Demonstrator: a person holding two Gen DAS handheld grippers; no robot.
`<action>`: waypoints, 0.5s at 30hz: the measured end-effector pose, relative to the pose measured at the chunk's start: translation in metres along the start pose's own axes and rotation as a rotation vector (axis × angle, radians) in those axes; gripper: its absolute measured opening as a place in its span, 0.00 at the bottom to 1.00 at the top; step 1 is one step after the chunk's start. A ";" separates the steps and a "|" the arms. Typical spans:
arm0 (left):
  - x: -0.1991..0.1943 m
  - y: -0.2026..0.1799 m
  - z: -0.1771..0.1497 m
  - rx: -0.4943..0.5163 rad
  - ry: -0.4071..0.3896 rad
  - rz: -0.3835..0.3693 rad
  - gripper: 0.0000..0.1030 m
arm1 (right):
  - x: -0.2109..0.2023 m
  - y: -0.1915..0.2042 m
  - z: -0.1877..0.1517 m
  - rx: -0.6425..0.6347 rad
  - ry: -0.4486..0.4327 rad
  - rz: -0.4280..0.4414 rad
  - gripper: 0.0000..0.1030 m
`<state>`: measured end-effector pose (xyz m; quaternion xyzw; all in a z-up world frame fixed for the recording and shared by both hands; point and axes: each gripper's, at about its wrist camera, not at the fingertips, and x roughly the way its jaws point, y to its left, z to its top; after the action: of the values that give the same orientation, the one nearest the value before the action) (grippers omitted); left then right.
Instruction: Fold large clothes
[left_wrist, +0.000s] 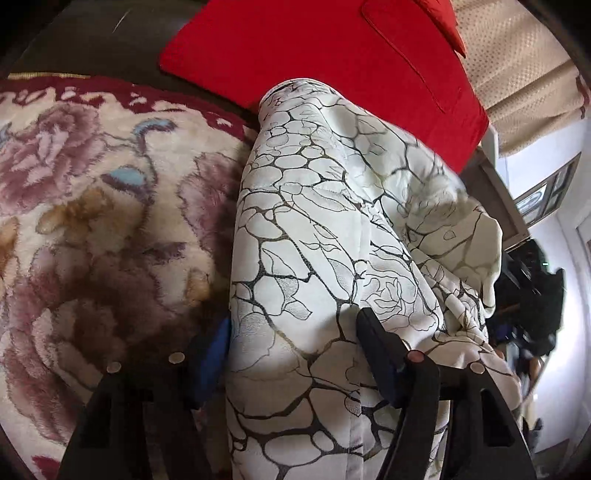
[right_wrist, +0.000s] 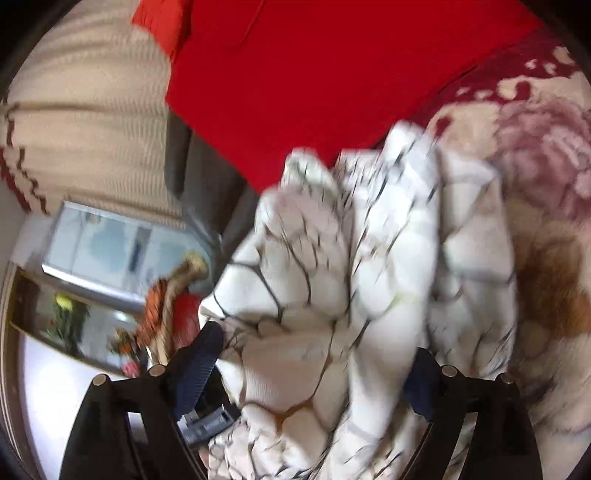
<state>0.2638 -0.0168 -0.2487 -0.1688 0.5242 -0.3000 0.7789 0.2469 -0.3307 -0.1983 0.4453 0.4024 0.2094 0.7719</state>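
The left gripper (left_wrist: 295, 343) has the white garment with black vein-like print (left_wrist: 314, 229) bunched between its black fingers (left_wrist: 384, 354); the jaws stand wide, filled with a thick roll of cloth that touches both blue pads, so it grips the fabric. The garment runs from 6 o'clock up to 12 o'clock in the left wrist view, its hemmed top edge ending against the red cushion (left_wrist: 332, 51). At 9 o'clock the floral plush blanket (left_wrist: 92, 206) lies bare and flat, the open room on that side. At 3 o'clock the cloth's loose edge falls away toward dark objects and a bright wall.

The right gripper (right_wrist: 317, 354) also clamps the same garment (right_wrist: 332, 258), jaws spread wide around a crumpled mass; this view is motion-blurred. The cloth's edges rise to 12 o'clock, touching the red cushion (right_wrist: 314, 74). The floral blanket (right_wrist: 546, 221) shows at 3 o'clock. At 9 o'clock are a beige curtain (right_wrist: 92, 129) and a mirror-like pane (right_wrist: 110, 251).
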 end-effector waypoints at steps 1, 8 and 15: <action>-0.001 -0.004 -0.003 0.010 -0.005 0.011 0.67 | 0.003 0.004 -0.004 -0.036 -0.003 -0.014 0.88; 0.000 -0.026 -0.011 0.018 -0.020 0.044 0.67 | 0.011 0.016 -0.020 -0.173 -0.017 -0.192 0.25; 0.020 -0.085 -0.025 0.130 -0.021 0.166 0.71 | -0.033 -0.005 -0.030 -0.103 -0.150 -0.144 0.20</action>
<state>0.2220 -0.0929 -0.2237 -0.0769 0.5077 -0.2661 0.8158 0.2032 -0.3404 -0.1966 0.3893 0.3632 0.1401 0.8348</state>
